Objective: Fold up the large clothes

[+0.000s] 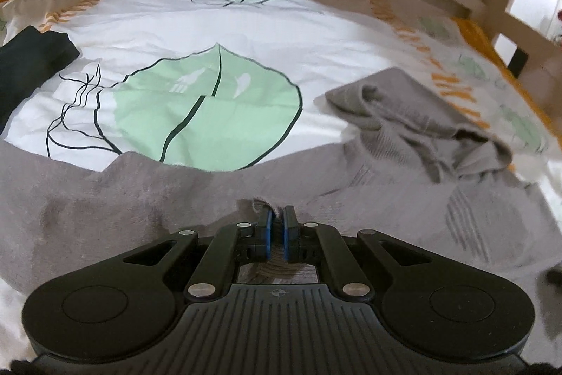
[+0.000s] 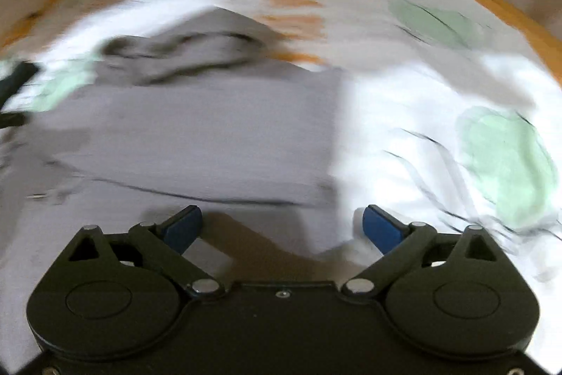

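Sweater feel: the grey sweater (image 1: 175,192) looks soft, floppy and a bit fuzzy, so grab hems and corners, not the middle.
Left gripper (image 1: 277,220): jaws pinched together on a little edge of the sweater, the rest spreading out ahead of them.
Right gripper (image 2: 281,224): jaws wide apart, nothing in them; sweater lies just ahead and to their left on the leaf-print bedsheet (image 2: 439,136).
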The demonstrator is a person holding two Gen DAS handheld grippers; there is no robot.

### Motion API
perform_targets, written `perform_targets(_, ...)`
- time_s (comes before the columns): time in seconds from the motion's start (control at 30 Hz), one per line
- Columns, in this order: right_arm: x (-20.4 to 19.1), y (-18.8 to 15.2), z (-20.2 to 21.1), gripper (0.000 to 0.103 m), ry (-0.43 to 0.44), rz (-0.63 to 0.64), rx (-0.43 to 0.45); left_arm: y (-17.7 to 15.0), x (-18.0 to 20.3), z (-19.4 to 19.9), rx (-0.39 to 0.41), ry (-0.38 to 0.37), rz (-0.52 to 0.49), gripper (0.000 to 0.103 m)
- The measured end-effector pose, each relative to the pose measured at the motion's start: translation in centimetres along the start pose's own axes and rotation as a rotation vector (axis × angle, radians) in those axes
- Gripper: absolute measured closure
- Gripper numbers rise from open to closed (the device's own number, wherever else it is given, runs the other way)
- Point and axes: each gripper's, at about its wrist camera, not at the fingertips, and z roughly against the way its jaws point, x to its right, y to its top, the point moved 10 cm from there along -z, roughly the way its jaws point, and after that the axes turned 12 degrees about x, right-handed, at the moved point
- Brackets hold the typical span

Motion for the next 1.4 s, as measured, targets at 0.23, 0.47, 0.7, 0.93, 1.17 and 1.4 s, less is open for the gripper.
perform_targets(0.23, 3.3, 2.7, 1.3, 0.006, 0.002, -0.204, 0.101, -1.0, -1.6, -1.1, -0.031, 0.071, -0.019, 0.097)
perform_targets(0.47, 4.7, 1.6, -0.9, 0.006, -0.065, -0.240, 0.046, -1.0, -1.5, -1.1, -0.034, 0.062, -0.021, 0.096)
perform_targets(0.7, 3.4, 1.0, -1.0, 0.005, -0.118, -0.065, 0.010, -0.5, -1.9, -0.1, -0.042, 0.038, -0.020, 0.071)
perform_targets(0.93, 3.7, 3.9, 1.0, 0.004, -0.075, -0.156, 0.189, 3.4, -6.8, 3.0, 0.096, 0.089, 0.056, 0.033)
perform_targets(1.17, 0.3, 5.2, 1.7, 0.000, 0.133, -0.279, 0.224, 3.9, -16.6, 5.4, 0.143, 0.245, 0.232, 0.027)
perform_targets(1.4, -5.8, 3.6, 0.8, 0.000, 0.249, -0.305, 0.110, 1.5, -26.1, 7.4, 0.166, 0.403, 0.410, 0.027)
